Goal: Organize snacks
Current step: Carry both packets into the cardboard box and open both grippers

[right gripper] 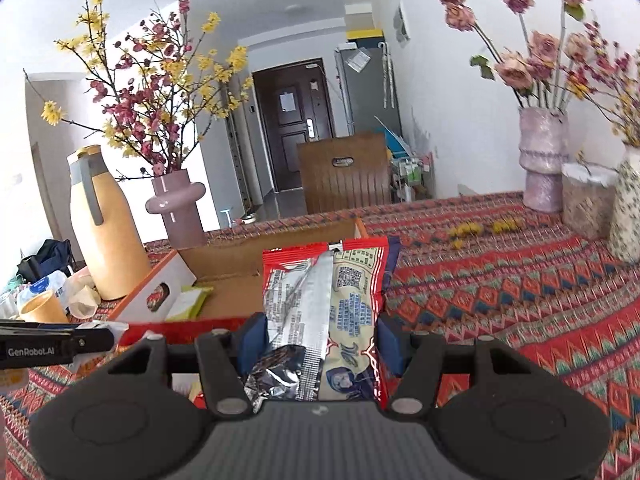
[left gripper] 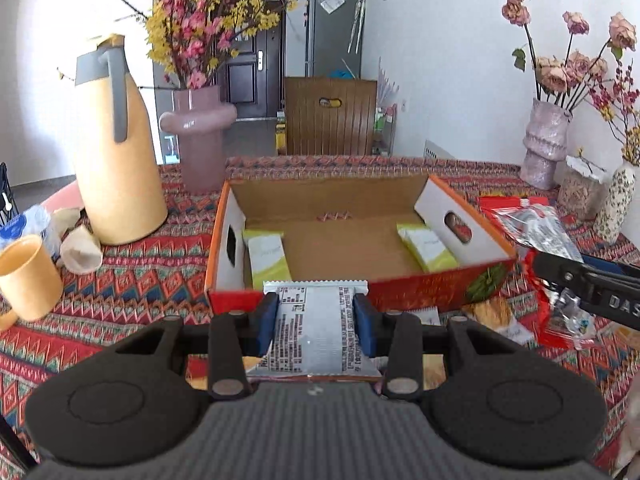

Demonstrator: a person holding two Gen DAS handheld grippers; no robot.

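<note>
Between our left gripper's [left gripper: 316, 322] blue pads [left gripper: 267, 318] we are pinching a silver snack packet [left gripper: 316, 332], its printed back facing up and its crimped top edge reaching just over the near wall of the cardboard box [left gripper: 420, 288]. We are holding it above the patterned tablecloth [left gripper: 120, 292], right in front of that open box. Inside the box we are seeing two pale green packets: one [left gripper: 269, 258] against the left wall, the other [left gripper: 428, 248] leaning near the right wall.

With our right gripper [right gripper: 318, 346] we are clamping a red snack bag [right gripper: 328, 308], its silver seam and printed back turned toward us, the pads pressing on both sides. We are holding it up at the box's right end, and its top is covering the box's far right corner.

Beyond the box we are seeing a tall yellow jug [left gripper: 116, 148] and a pink vase [left gripper: 198, 136] of blossoms; a yellow cup [left gripper: 26, 276] is standing at the left.
</note>
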